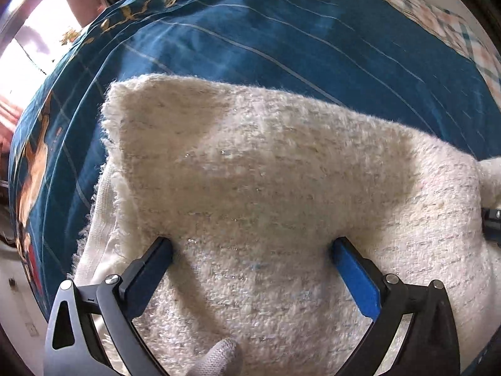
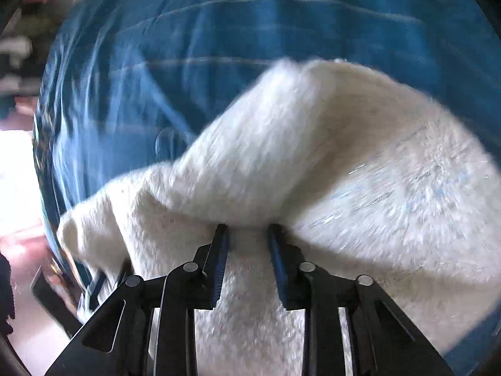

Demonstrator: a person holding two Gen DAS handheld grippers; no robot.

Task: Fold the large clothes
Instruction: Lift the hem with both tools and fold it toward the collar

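Note:
A cream fuzzy knit garment (image 1: 266,188) lies on a blue bedspread (image 1: 250,31), with a folded flap on top. My left gripper (image 1: 252,247) is open, its fingers wide apart and resting on the garment, gripping nothing. In the right wrist view my right gripper (image 2: 249,232) is shut on a bunched fold of the same garment (image 2: 313,156) and holds it lifted above the bedspread (image 2: 188,47). That view is motion-blurred. A dark part of the right gripper shows at the right edge of the left wrist view (image 1: 493,224).
The bed's left edge (image 1: 28,188) drops to a pale floor (image 1: 18,297). A checked pastel cloth (image 1: 454,28) lies at the far right of the bed. A bright window (image 1: 37,47) is at the far left.

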